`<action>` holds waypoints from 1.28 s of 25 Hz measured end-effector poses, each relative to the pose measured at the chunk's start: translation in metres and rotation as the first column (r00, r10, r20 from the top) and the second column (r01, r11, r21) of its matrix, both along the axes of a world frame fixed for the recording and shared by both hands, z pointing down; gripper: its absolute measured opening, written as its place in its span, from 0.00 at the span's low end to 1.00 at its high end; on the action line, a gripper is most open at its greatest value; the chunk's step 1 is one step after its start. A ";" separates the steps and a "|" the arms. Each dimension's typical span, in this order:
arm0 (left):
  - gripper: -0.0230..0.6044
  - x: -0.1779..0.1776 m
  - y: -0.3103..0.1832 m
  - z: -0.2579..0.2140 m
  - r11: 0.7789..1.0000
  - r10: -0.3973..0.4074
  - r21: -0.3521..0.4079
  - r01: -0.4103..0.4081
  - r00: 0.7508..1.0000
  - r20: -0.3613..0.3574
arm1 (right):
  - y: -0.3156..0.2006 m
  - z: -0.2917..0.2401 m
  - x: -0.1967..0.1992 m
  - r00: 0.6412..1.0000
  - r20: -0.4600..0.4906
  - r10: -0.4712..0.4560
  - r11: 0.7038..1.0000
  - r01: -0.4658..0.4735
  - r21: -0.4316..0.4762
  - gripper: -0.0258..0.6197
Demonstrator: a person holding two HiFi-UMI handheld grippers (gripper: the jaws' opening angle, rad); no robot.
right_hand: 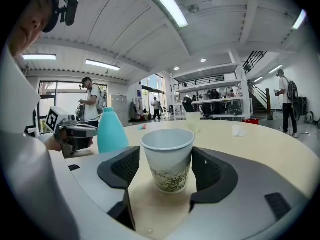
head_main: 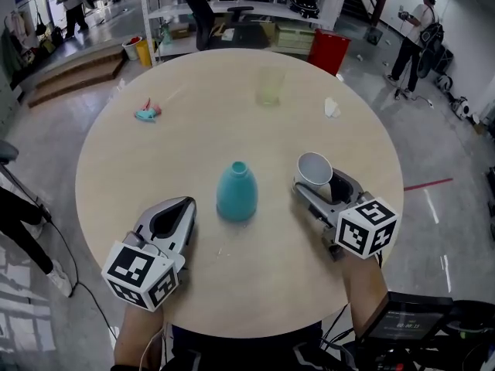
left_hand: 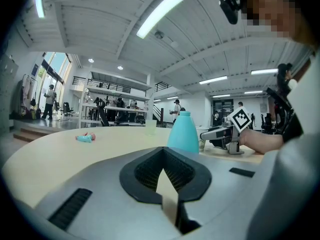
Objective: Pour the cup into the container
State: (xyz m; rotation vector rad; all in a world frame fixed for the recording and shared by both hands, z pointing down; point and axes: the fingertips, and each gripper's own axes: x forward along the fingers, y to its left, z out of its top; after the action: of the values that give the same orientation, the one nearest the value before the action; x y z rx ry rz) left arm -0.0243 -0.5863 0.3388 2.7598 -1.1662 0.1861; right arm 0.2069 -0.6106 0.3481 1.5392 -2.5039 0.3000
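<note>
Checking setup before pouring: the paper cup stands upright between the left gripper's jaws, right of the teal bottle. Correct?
No. The right gripper view shows the paper cup between the right gripper's jaws, not the left gripper's. It stands upright, right of the teal bottle.

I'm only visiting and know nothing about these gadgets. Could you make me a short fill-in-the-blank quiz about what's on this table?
1. The paper cup stands ___ the fingers of the right gripper.
2. The teal bottle stands on a ___ table.
3. The fingers of the left gripper hold ___.
Missing words: between; round; nothing.
</note>
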 end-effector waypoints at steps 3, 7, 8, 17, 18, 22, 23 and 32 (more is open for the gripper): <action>0.02 0.001 -0.002 -0.001 1.000 -0.006 -0.002 0.006 1.000 0.000 | 0.000 -0.003 0.005 1.000 0.002 0.020 1.000 -0.020 0.011 0.52; 0.02 -0.001 -0.004 0.000 1.000 -0.017 0.005 0.017 1.000 -0.002 | 0.006 -0.005 0.011 0.998 0.008 0.063 0.997 -0.063 0.036 0.52; 0.02 -0.001 -0.003 0.000 1.000 -0.018 0.007 0.018 1.000 -0.003 | 0.009 -0.006 0.013 0.997 0.009 0.074 0.996 -0.074 0.041 0.52; 0.02 0.001 0.000 0.005 1.000 -0.022 0.007 0.022 1.000 -0.003 | 0.049 -0.011 0.030 0.983 0.018 0.182 0.976 -0.182 0.116 0.24; 0.02 0.003 0.003 0.005 1.000 -0.017 0.009 0.017 1.000 -0.002 | 0.051 -0.012 0.030 0.982 0.019 0.188 0.975 -0.189 0.117 0.14; 0.02 0.005 0.024 -0.001 1.000 0.004 0.011 -0.004 1.000 -0.005 | 0.058 -0.017 0.018 0.989 0.017 0.147 0.982 -0.148 0.120 0.05; 0.02 0.001 0.034 -0.005 1.000 0.007 0.010 -0.007 1.000 -0.006 | 0.063 -0.021 0.011 0.991 0.016 0.137 0.983 -0.137 0.119 0.05; 0.02 0.009 0.135 0.001 0.999 0.013 0.044 -0.011 0.998 -0.054 | 0.139 -0.006 -0.016 1.000 0.008 0.029 0.994 -0.030 0.103 0.05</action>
State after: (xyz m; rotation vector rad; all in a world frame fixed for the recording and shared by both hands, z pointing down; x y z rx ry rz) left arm -0.0149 -0.4511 0.3400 2.7909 -1.1539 0.0868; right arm 0.1912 -0.4714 0.3424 1.6175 -2.5405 0.1827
